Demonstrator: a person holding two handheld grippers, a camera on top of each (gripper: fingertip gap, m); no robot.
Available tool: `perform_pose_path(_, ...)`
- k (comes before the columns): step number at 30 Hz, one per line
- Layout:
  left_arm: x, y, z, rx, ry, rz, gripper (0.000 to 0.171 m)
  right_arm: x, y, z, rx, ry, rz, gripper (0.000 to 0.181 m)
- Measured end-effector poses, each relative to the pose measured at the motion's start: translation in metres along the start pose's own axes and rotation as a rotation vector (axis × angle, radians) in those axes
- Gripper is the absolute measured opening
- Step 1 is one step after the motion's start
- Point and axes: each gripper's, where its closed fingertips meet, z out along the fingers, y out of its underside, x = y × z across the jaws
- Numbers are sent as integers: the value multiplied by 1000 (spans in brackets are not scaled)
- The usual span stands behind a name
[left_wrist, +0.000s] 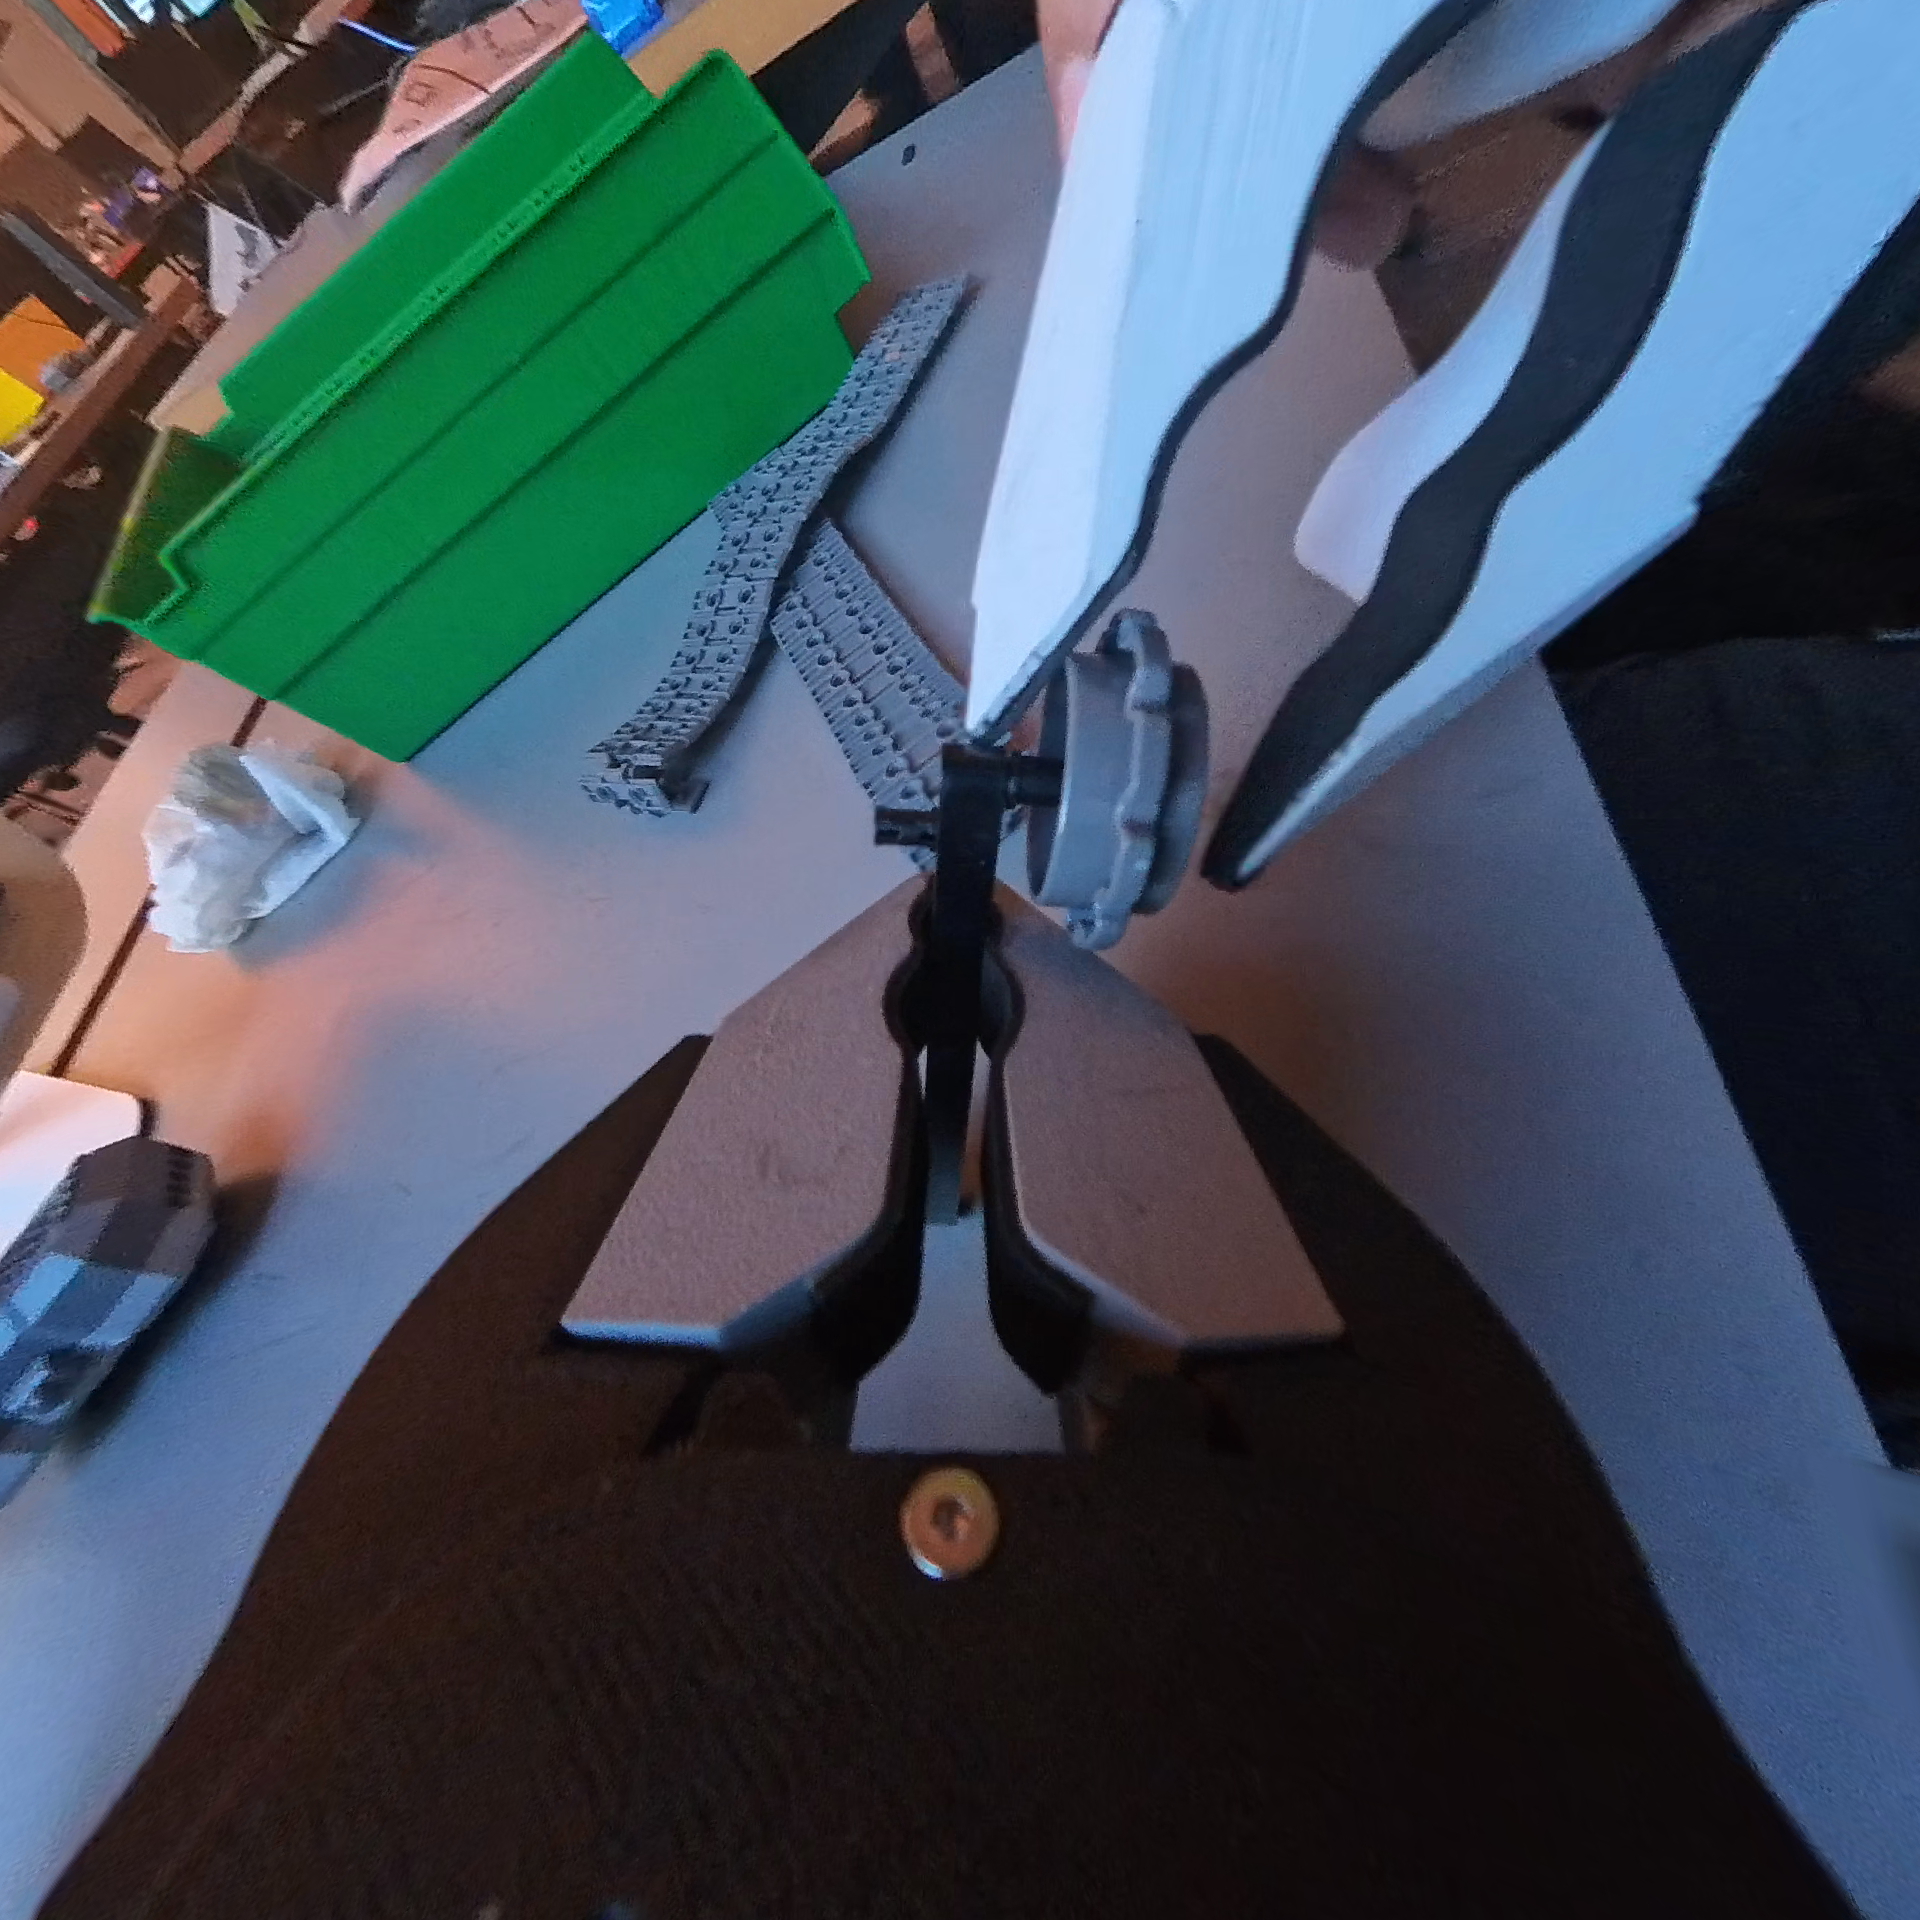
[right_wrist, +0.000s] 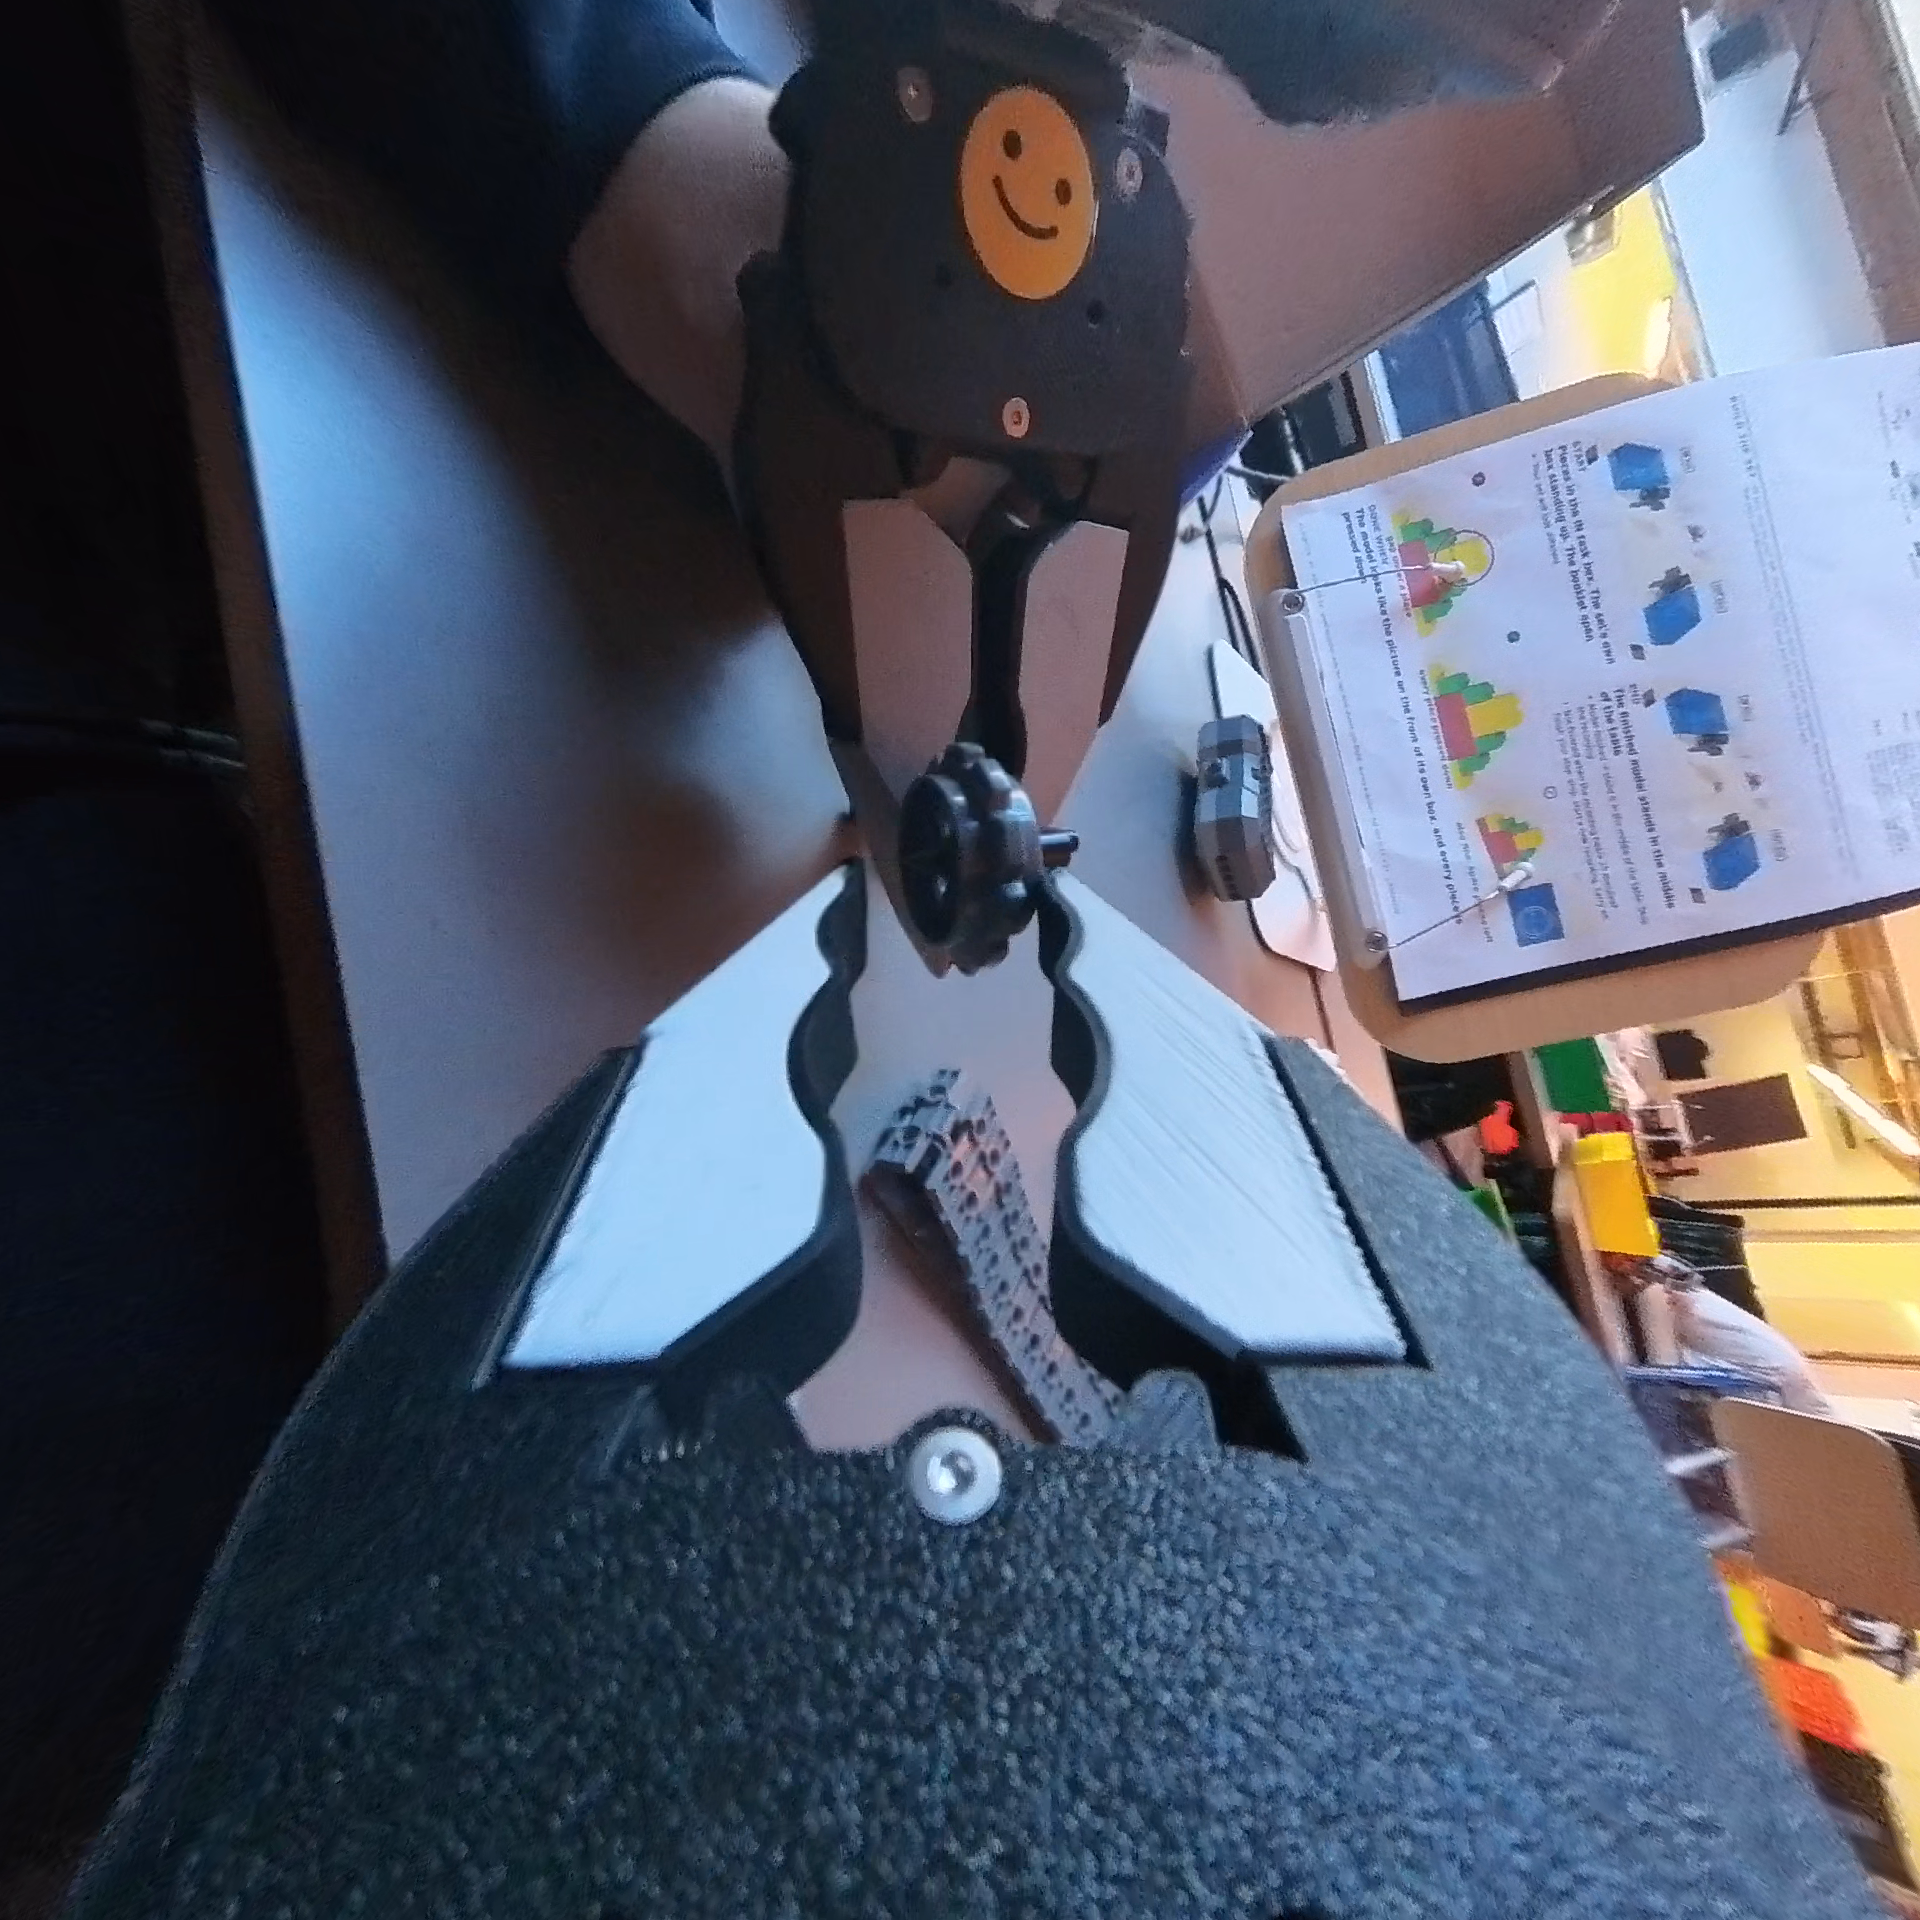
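Observation:
My left gripper (left_wrist: 956, 914) is shut on a thin black beam (left_wrist: 961, 831) and holds it upright above the table (left_wrist: 468, 1039). A black pin at the beam's top carries a grey toothed wheel (left_wrist: 1122, 769). My right gripper (left_wrist: 1101, 800), with white fingers and black pads, comes in from the upper right. It is open, with one fingertip on each side of the wheel. In the right wrist view the wheel (right_wrist: 961, 868) sits between my right gripper's (right_wrist: 951, 914) tips. The left gripper (right_wrist: 966, 758), with an orange smiley disc on it, faces that camera.
Two grey track strips (left_wrist: 748, 540) lie on the table behind the wheel and show under my right gripper (right_wrist: 977, 1226). A green bin (left_wrist: 499, 395) stands at the far left, a crumpled white bag (left_wrist: 239, 842) beside it. A grey block model (left_wrist: 94, 1278) sits near a propped printed sheet (right_wrist: 1600, 686). My hands' fingertips stand some 5 centimeters from each other. My left gripper's tips are some 25 centimeters from the grey block model (left_wrist: 94, 1278). Seen from the right wrist view (right_wrist: 1233, 811) as well.

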Motion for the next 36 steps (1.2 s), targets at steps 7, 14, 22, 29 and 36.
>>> perform_pose_path(7,8,-5,-2,32,61,-4,0,1,-7,-7,81,-134,155,20)
perform_pose_path(14,3,-5,-3,34,51,-60,0,5,-11,-3,175,-227,380,17)
perform_pose_path(22,2,-9,-2,46,114,-220,1,15,-12,-1,243,-263,545,19)
perform_pose_path(29,1,-14,-4,76,198,-418,1,24,-15,1,287,-308,649,22)
perform_pose_path(36,1,-14,-4,80,199,-419,1,30,-18,4,343,-326,712,20)
